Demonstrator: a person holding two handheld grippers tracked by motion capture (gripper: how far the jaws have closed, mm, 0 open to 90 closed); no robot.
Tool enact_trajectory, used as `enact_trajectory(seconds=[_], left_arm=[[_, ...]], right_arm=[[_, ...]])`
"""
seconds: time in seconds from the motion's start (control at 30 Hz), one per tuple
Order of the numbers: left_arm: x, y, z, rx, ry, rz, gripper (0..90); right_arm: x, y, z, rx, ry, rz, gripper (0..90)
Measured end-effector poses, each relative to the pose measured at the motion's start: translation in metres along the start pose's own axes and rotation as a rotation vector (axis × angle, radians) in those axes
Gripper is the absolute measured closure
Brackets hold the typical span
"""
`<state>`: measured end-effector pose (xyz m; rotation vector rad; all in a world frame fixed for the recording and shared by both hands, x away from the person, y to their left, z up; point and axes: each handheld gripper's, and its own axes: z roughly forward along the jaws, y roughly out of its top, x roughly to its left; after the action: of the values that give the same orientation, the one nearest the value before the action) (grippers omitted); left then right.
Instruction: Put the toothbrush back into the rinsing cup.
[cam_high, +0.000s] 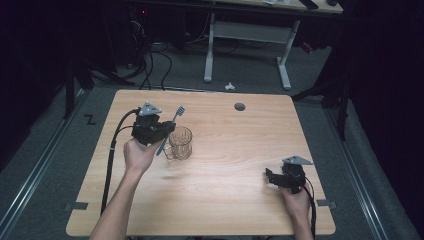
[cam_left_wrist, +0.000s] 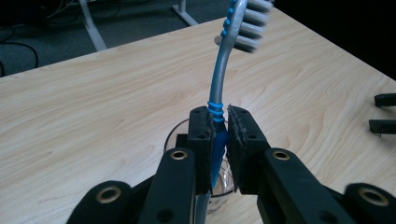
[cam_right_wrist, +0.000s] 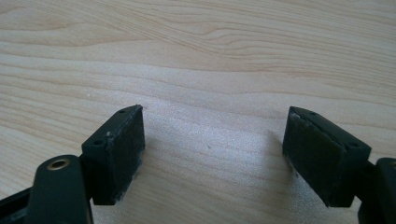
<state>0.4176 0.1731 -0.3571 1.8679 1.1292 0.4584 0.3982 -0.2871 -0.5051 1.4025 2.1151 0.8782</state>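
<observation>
We are clamping the toothbrush (cam_left_wrist: 219, 88) in our left tool (cam_left_wrist: 218, 140), bristles up, just above the glass (cam_high: 180, 143) on the desk (cam_high: 225, 200), while our right tool (cam_right_wrist: 212, 154) is resting wide open and empty.

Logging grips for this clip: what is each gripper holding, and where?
Left gripper clamps the toothbrush mid-handle, above the glass. Right gripper holds nothing.

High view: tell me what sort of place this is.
Probably a lab or workshop rigged for recording: a bare wooden table on grey carpet, loose cables on the floor beyond it, and a height-adjustable desk frame behind.
</observation>
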Motion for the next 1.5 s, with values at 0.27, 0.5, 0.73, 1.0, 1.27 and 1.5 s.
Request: enact_trajectory(seconds=[0.27,0.5,0.73,1.0,1.27,1.5], left_arm=[[0.001,0.004,0.0,-0.04,-0.01,-0.012,80.1],[0.005,0.004,0.006,-0.048,-0.011,-0.02,80.2],[0.005,0.006,0.008,-0.057,-0.011,-0.014,80.1],[0.002,0.011,0.013,-0.072,-0.015,-0.002,80.1],[0.004,0.012,0.019,-0.082,-0.024,-0.01,80.1],[0.007,0.01,0.021,-0.08,-0.034,-0.023,80.1]], right_arm=[[0.0,0.0,0.0,0.0,0.0,0.0,21.2],[0.0,0.0,0.0,0.0,0.0,0.0,21.2],[0.0,0.0,0.0,0.0,0.0,0.002,21.2],[0.0,0.0,0.0,0.0,0.0,0.002,21.2],[0.0,0.0,0.0,0.0,0.001,0.003,21.2],[0.0,0.0,0.0,0.0,0.001,0.004,21.2]])
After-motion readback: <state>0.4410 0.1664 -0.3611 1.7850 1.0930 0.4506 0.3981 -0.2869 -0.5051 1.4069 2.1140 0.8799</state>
